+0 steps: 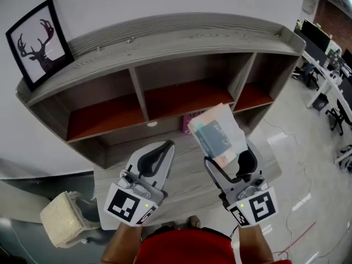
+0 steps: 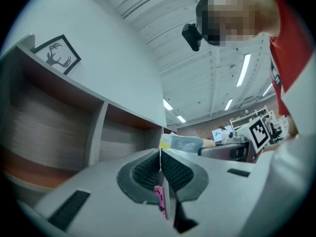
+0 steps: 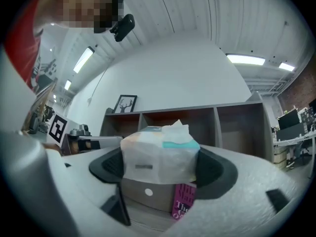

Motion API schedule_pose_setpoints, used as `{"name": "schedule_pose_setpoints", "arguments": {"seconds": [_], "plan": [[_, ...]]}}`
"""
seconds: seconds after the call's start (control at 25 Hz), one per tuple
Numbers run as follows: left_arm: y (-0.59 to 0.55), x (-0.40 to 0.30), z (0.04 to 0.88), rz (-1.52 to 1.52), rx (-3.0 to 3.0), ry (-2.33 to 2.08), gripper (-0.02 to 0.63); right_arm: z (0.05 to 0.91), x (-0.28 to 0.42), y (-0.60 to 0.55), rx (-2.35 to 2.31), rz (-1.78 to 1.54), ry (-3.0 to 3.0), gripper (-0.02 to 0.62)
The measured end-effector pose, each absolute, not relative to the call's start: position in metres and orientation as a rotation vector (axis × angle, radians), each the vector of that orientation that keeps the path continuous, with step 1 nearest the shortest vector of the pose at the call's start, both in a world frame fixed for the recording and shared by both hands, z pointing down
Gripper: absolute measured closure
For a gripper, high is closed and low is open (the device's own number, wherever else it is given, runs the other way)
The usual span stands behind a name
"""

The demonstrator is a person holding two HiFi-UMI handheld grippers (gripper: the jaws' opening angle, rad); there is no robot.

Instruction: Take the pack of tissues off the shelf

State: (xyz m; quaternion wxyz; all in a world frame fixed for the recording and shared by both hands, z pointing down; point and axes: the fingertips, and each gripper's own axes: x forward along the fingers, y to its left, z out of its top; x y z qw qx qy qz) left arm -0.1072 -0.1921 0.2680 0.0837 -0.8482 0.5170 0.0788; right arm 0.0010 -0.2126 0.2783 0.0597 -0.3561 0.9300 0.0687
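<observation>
The pack of tissues [image 1: 218, 134], in clear wrap with a teal and peach print, is in the air in front of the grey shelf [image 1: 165, 42], at its middle and right compartments. My right gripper [image 1: 227, 159] is shut on its lower end. In the right gripper view the pack [image 3: 158, 156] fills the gap between both dark pads, a tissue poking out on top. My left gripper [image 1: 163, 148] hovers to the left of it, shut and empty; its pads [image 2: 148, 172] meet in the left gripper view, where the pack [image 2: 183, 143] shows just beyond.
A pink box [image 1: 190, 120] stands at the shelf's lower level behind the pack. A framed deer picture [image 1: 38, 42] leans on the shelf top at the left. A grey ledge [image 1: 187, 177] lies under the grippers. A beige cushioned seat [image 1: 63, 219] sits at lower left; office desks [image 1: 324, 65] stand at right.
</observation>
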Motion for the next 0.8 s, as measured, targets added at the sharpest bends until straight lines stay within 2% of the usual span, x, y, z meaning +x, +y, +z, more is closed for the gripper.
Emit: {"name": "schedule_pose_setpoints", "arguments": {"seconds": [0.8], "plan": [[-0.174,-0.090,0.281,0.192,-2.562,1.519,0.595,0.291,0.000,-0.196,-1.076,0.217,2.835,0.204]]}}
